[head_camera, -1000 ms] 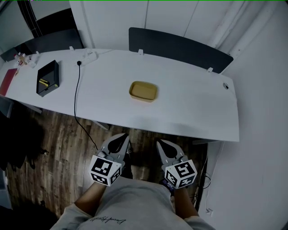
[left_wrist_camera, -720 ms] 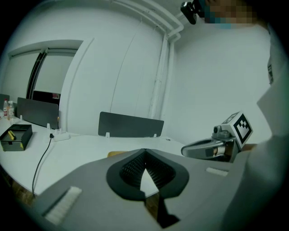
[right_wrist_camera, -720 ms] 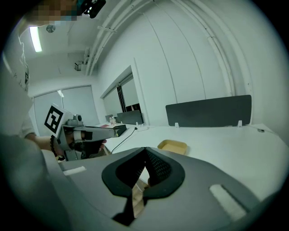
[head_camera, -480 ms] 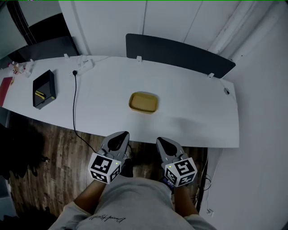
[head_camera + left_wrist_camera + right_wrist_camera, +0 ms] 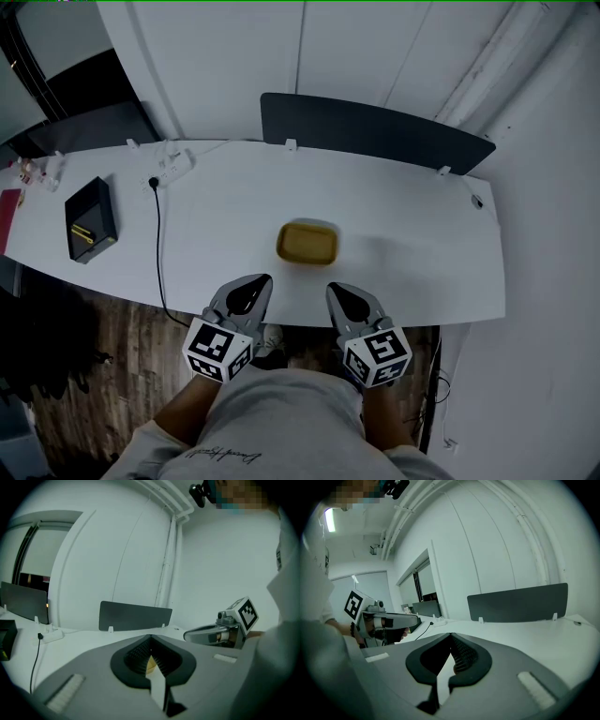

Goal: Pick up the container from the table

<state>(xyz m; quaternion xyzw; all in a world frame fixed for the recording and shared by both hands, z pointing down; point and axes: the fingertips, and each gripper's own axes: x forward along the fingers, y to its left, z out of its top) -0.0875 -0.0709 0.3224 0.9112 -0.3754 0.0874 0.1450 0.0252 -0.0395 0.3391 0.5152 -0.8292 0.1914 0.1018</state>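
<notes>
Nearest is the person's grey shirt, with both arms drawn in close to the body. From it the left tool and the right tool reach forward side by side, their tips just over the near edge of the white surface. Each tool's own view shows its jaws pressed together at the tip with nothing between them. They are narrow and empty, which I take as a carrying posture for an approach rather than readiness to grasp. Holding the pair parallel and slightly apart seems meant to keep the target centred between them.

The yellow container sits flat on the surface near its front edge, apart from both tools. It lies at about 1 o'clock from the left tool and 11 o'clock from the right, so neither touches it. In the left gripper view only a sliver of yellow peeks through the hollow behind the closed tips. One tool would have to open before it could take the rim.

Further off, at 10 o'clock, a black cable trails over the front edge and a black box lies near the left end — both well clear of the container. At 12 o'clock a dark panel stands along the back edge, against the white wall.
</notes>
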